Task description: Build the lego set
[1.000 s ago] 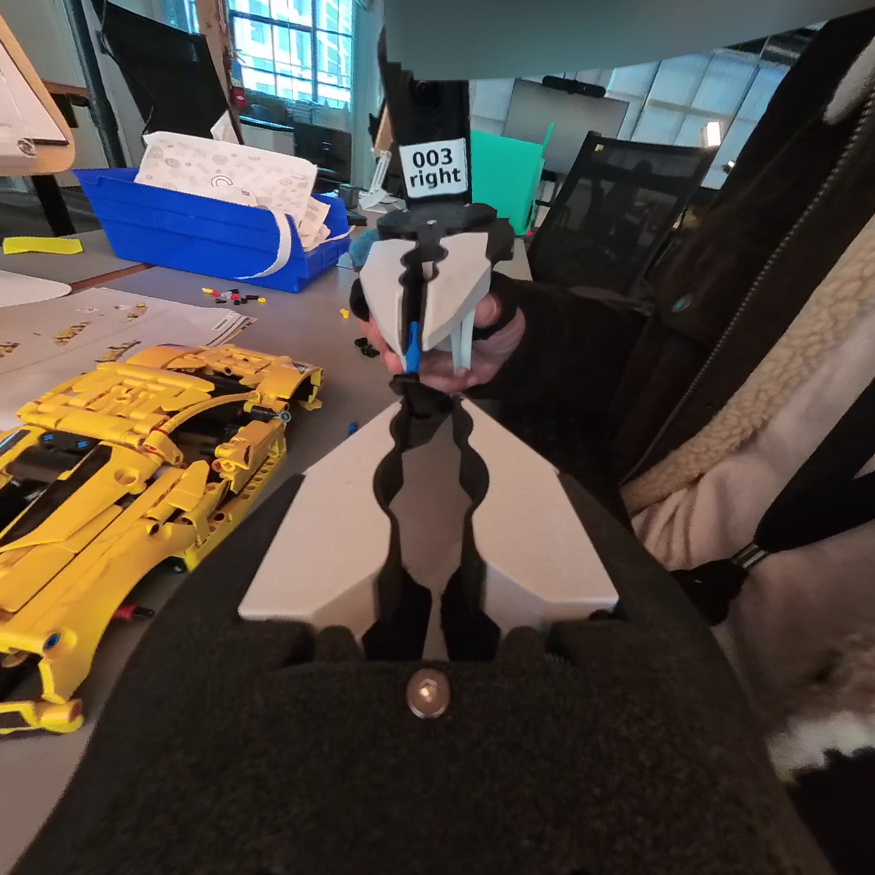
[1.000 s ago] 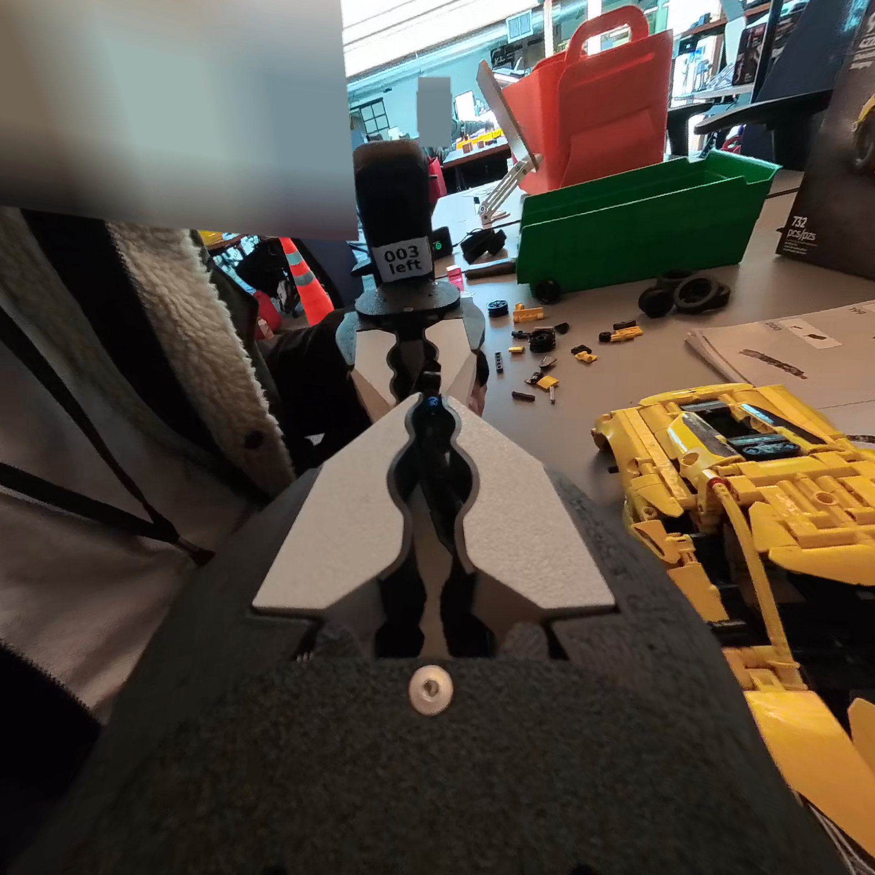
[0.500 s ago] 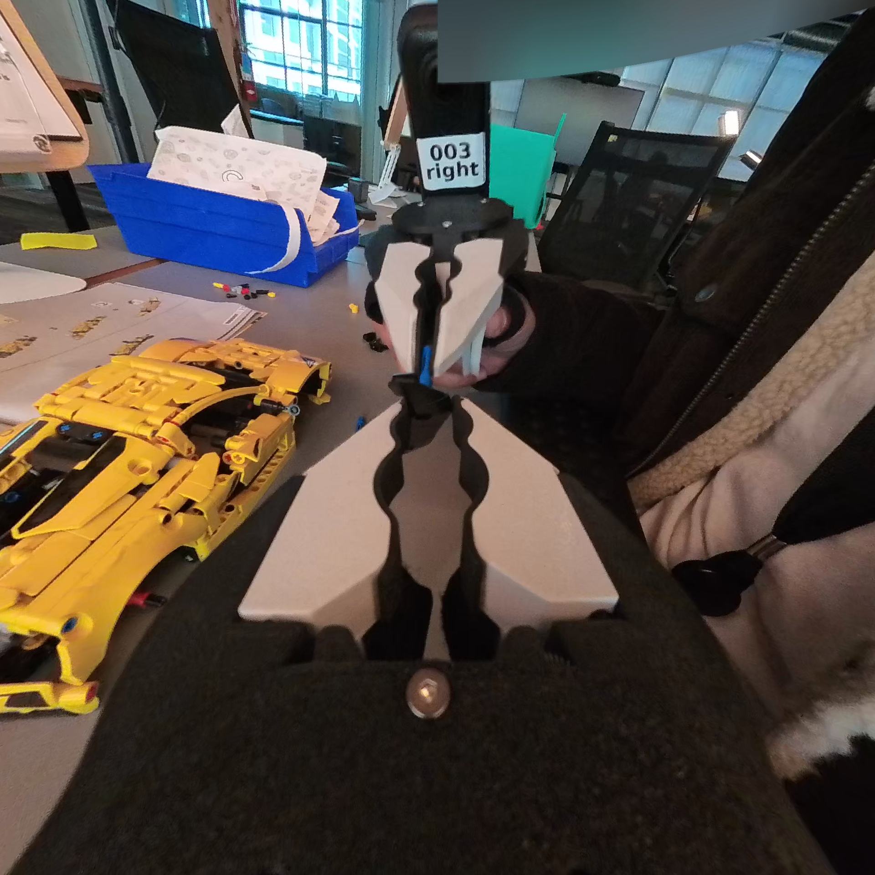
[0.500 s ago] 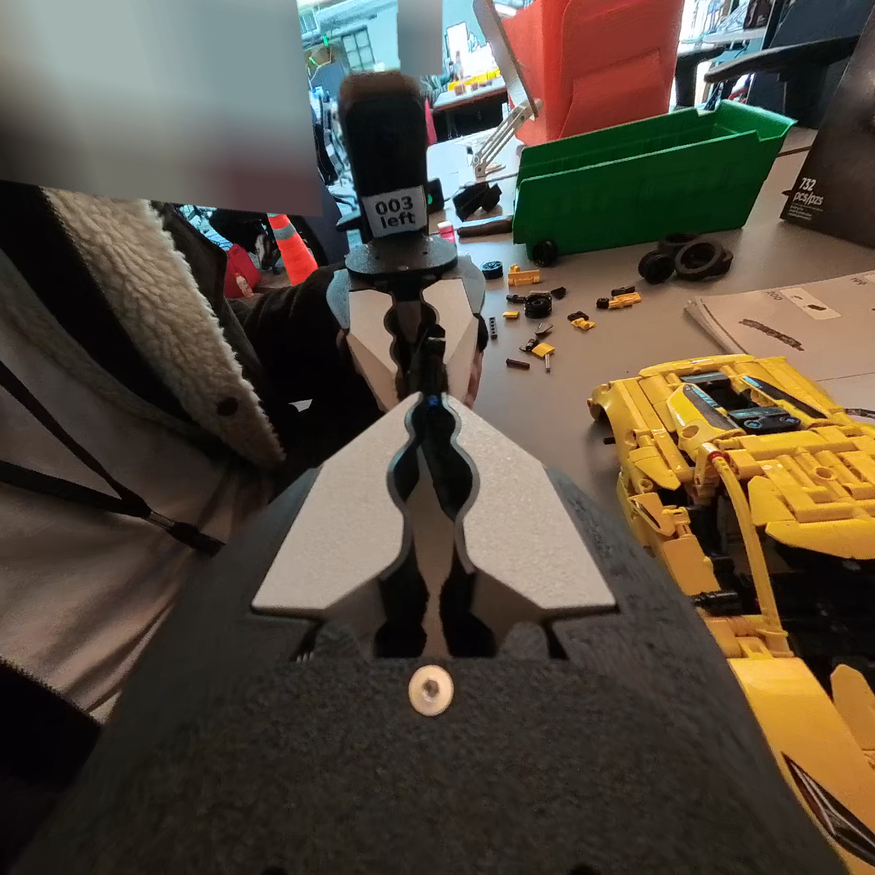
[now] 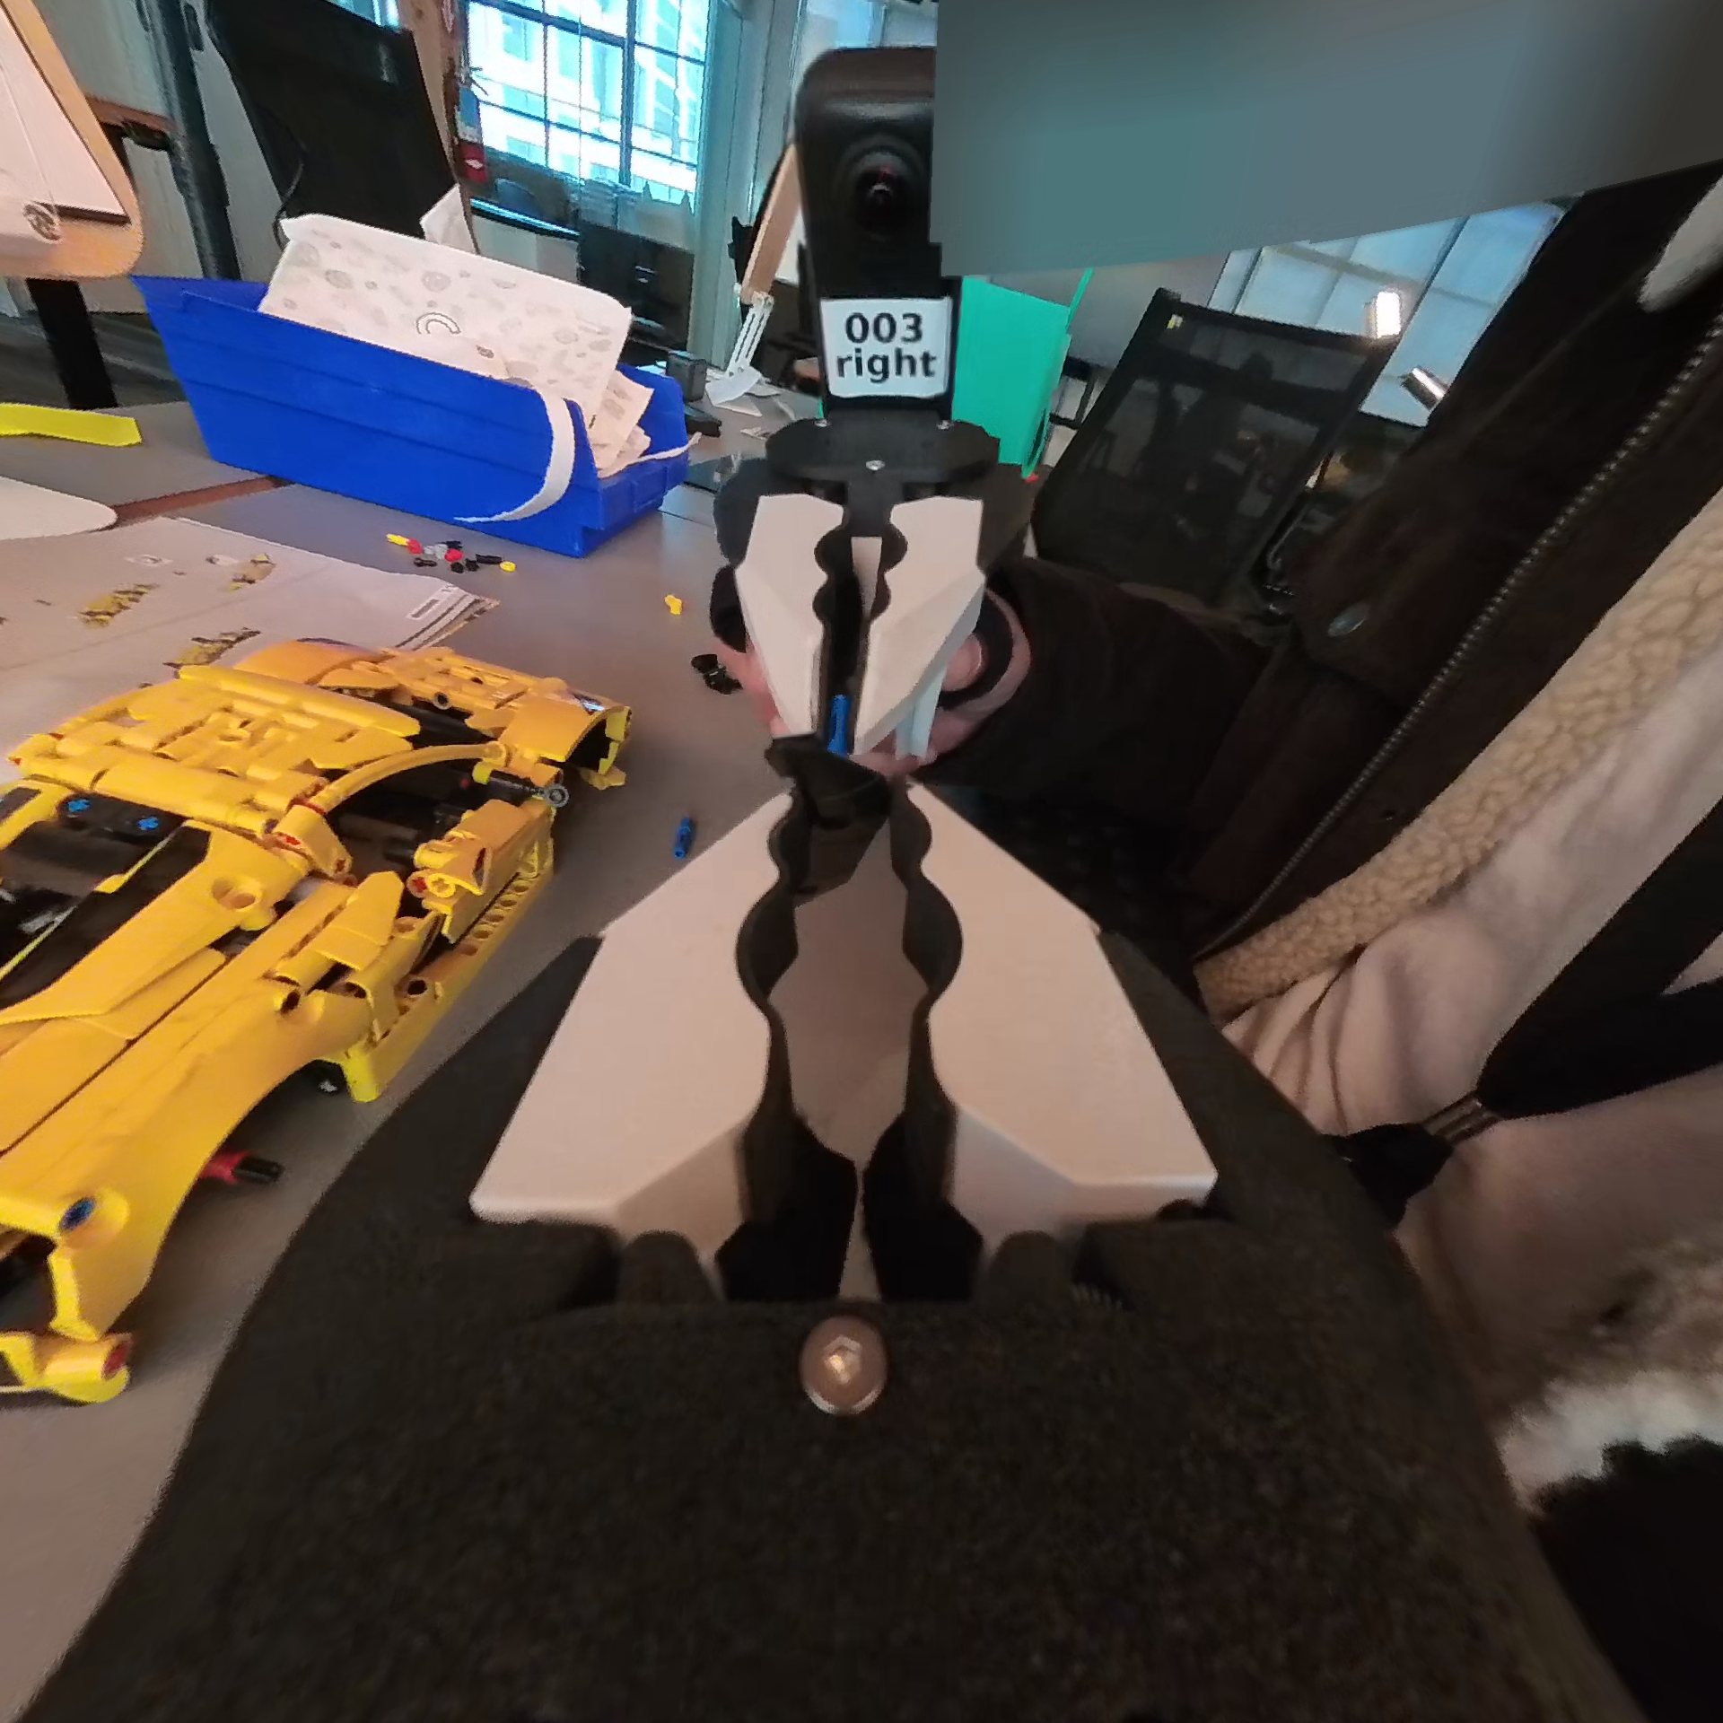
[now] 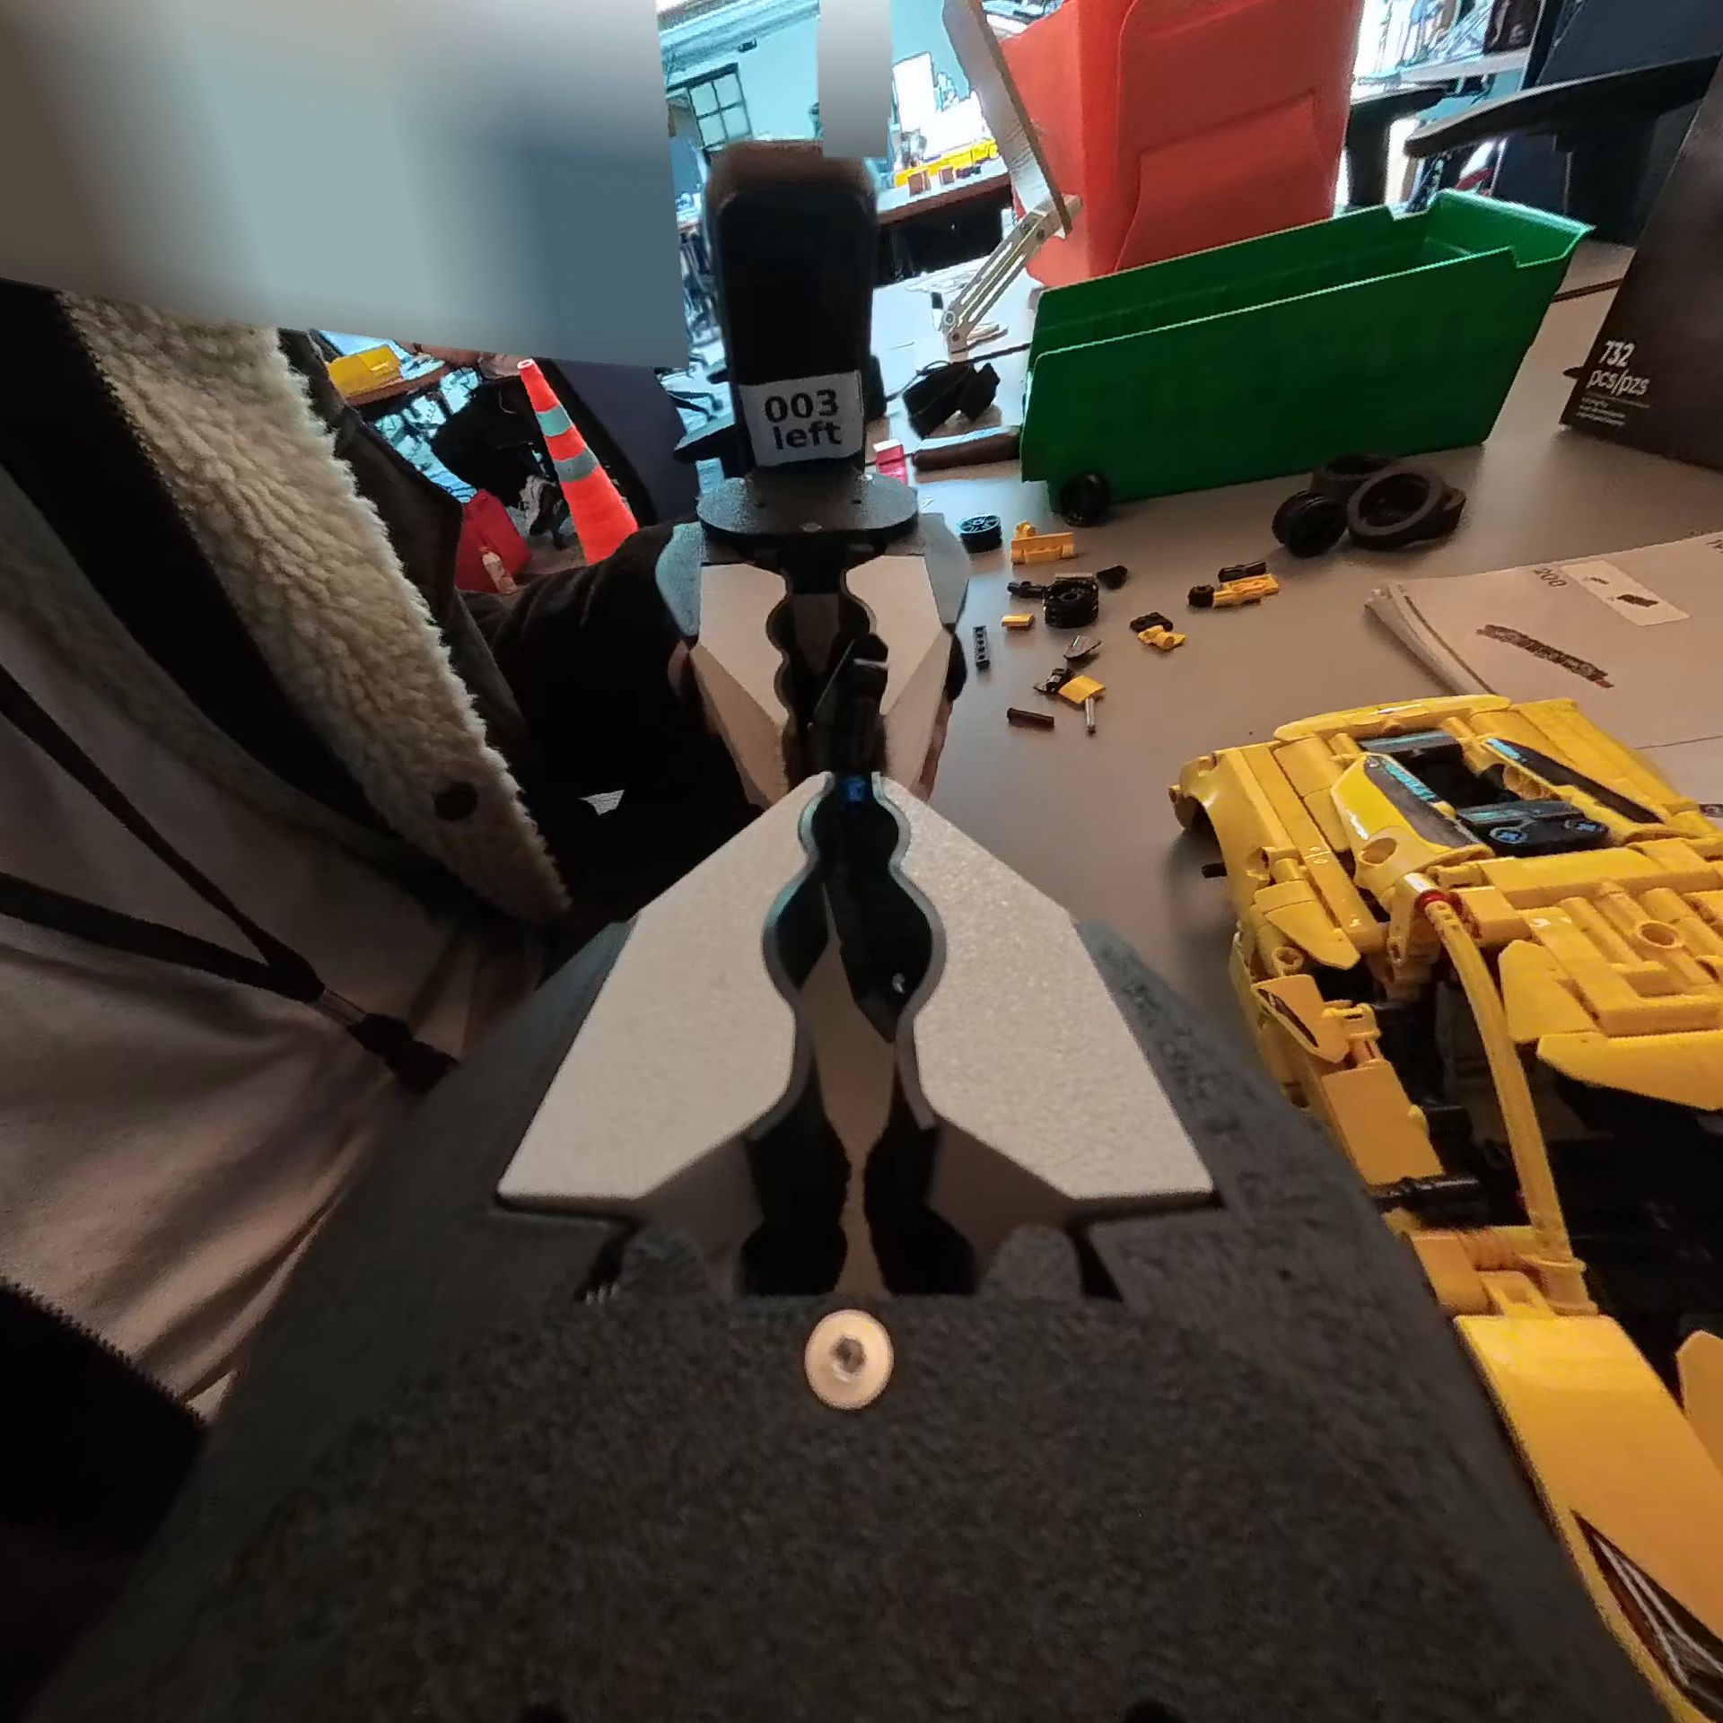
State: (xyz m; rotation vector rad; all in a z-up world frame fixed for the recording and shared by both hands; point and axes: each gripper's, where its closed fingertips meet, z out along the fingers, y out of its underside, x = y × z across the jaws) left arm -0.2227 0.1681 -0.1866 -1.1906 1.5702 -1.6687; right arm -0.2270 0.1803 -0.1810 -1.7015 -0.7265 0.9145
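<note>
My left gripper [image 5: 839,802] is shut on a small black lego piece [image 5: 825,792] and held in the air by the table edge. My right gripper [image 5: 844,737] faces it tip to tip, shut on a blue pin [image 5: 836,718] whose end meets the black piece. In the right wrist view my right gripper [image 6: 853,792] holds the blue pin [image 6: 850,791] against the black piece [image 6: 853,713] in the left gripper [image 6: 844,755]. The yellow lego car [image 5: 233,886] lies on the table, to the right in the right wrist view [image 6: 1445,932].
A blue bin [image 5: 373,429] with papers, an instruction booklet [image 5: 233,587] and a loose blue pin [image 5: 683,833] are on the table. A green bin [image 6: 1259,373], black tyres [image 6: 1371,508] and several loose parts [image 6: 1072,634] lie behind the car. A person's jacket is close by. Only a small space, under 4 cm, lies between the two pairs of fingers.
Both grippers stay shut and tip to tip. The right gripper has straightened from a tilt and both have shifted slightly over the table.
</note>
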